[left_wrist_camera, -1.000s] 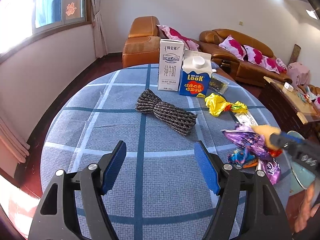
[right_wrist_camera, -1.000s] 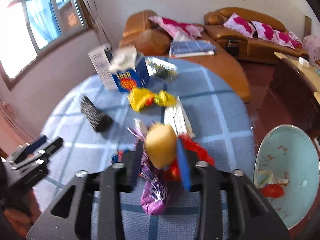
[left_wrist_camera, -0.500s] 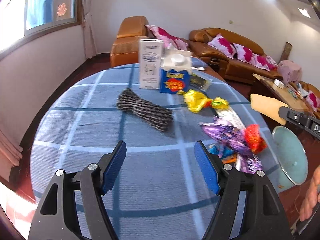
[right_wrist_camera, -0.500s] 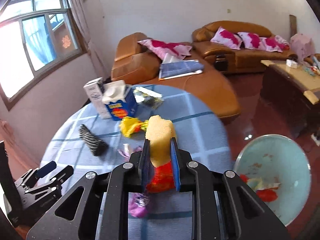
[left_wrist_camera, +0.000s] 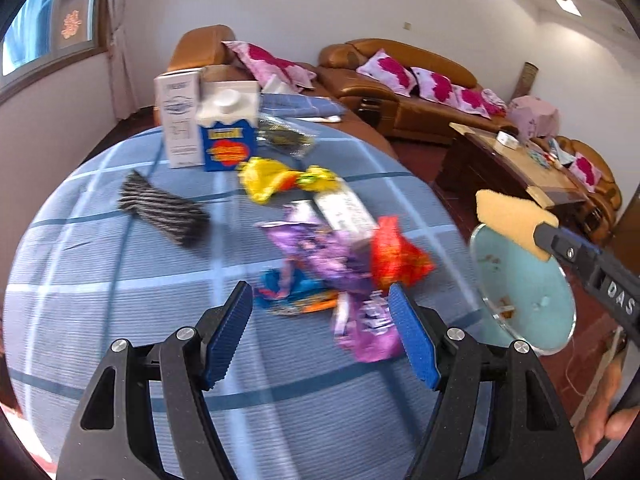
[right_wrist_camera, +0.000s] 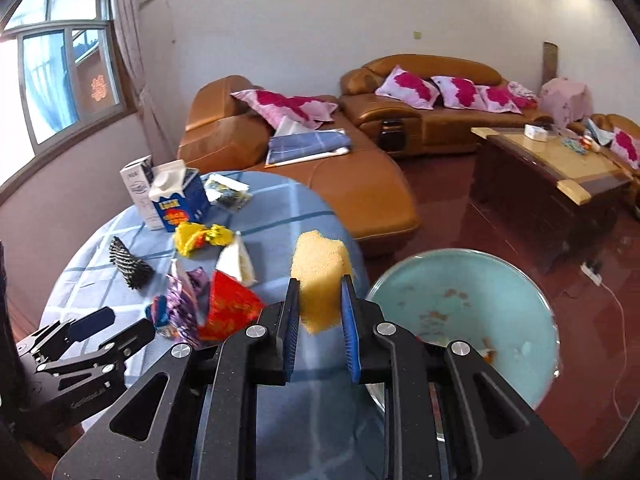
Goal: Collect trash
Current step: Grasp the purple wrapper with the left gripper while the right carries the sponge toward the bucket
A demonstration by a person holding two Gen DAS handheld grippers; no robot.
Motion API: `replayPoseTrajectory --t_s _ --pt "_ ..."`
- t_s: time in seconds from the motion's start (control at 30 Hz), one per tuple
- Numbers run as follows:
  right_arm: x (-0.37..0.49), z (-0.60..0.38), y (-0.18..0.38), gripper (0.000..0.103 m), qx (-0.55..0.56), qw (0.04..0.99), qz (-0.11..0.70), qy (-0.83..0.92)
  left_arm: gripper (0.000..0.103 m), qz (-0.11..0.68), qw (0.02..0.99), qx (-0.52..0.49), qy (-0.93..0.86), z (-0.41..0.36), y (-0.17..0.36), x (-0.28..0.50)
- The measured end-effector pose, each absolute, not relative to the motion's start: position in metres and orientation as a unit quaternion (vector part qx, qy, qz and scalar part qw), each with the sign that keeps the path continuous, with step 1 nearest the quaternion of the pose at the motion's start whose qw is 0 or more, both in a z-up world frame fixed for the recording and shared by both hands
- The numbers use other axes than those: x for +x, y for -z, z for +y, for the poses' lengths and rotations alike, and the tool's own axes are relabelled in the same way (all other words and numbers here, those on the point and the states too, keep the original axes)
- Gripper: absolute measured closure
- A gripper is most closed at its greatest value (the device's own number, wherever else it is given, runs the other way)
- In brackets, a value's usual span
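Right wrist: right gripper (right_wrist_camera: 320,320) clamps sponge (right_wrist_camera: 320,280) (beside bin (right_wrist_camera: 520,300)); left gripper (left_wrist_camera: 320,336) gapes above wrappers (left_wrist_camera: 340,256).

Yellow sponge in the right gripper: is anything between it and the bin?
Nothing visible. The right gripper is shut on the yellow sponge, lifted near the table's edge. The light-blue bin stands open just beside it, with bare floor around it. The wrappers lie on the other side.
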State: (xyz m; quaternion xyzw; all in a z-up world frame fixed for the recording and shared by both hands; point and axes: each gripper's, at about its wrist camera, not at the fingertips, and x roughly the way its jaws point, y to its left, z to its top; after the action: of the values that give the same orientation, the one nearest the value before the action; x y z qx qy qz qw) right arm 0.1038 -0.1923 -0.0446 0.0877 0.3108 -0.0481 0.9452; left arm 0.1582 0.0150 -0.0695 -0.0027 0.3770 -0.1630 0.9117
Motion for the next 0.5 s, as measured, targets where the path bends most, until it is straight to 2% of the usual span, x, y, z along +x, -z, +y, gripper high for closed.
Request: replayPoseTrajectory --t_s 0.2,0.23,0.3,0.4,0.5 --pt "0.091 -0.208 0.047 0.082 0.101 0.944 0.308 0.062 0.037 0.403 0.901 -0.011 0.16 -0.016 0.086 0.169" --pt "0.09 -0.209 0.047 0.082 0.102 0.944 0.308 0.063 0.044 0.406 0.9 -0.005 0.156 -0.02 0.089 0.17" --pt "0.086 -0.214 0.047 0.082 0.105 0.943 0.308 0.066 0.05 0.415 0.897 0.003 0.154 -0.024 0.097 0.171" --pt "0.084 -0.218 0.049 0.082 0.11 0.943 0.308 0.068 0.071 0.421 0.895 0.007 0.149 -0.019 0.102 0.172" --pt "0.083 -0.219 0.051 0.082 0.115 0.942 0.307 0.069 0.075 0.413 0.898 0.005 0.152 -0.01 0.096 0.168"
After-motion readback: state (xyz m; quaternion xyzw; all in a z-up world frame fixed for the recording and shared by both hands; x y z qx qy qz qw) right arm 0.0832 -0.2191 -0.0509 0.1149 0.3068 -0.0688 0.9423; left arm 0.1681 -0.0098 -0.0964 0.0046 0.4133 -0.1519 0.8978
